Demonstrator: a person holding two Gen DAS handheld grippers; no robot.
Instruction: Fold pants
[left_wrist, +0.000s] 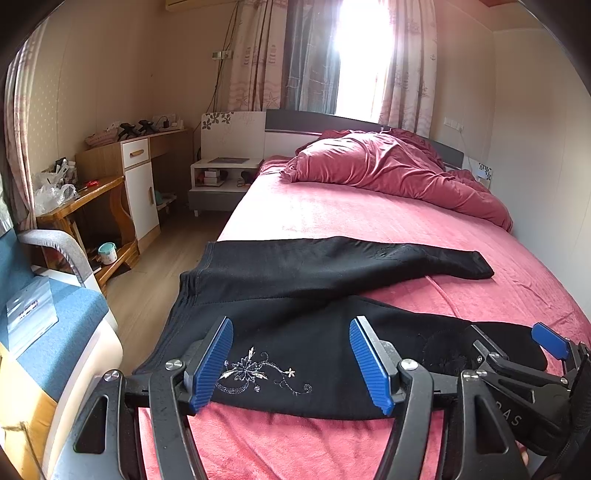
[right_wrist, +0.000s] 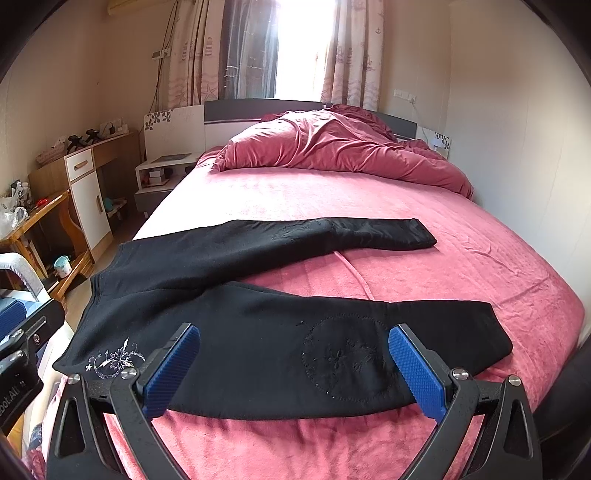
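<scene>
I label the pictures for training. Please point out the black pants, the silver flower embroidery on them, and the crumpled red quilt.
black pants (right_wrist: 258, 258), right wrist view, on the seat area near the crotch.
silver flower embroidery (left_wrist: 245, 371), left wrist view, on the flower's centre.
red quilt (right_wrist: 332, 147), right wrist view, on its middle folds.

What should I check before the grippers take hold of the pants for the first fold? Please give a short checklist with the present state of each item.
1. Black pants lie flat on the pink bed cover: ok.
2. Both legs are spread apart and not yet laid together: ok for a first fold.
3. Left gripper is open with nothing between its fingers: ok.
4. Right gripper is open with nothing held: ok.
5. Waistband lies fully on the bed: not ok, it hangs over the bed's left edge.
6. Crumpled duvet is away from the pants: ok.
</scene>
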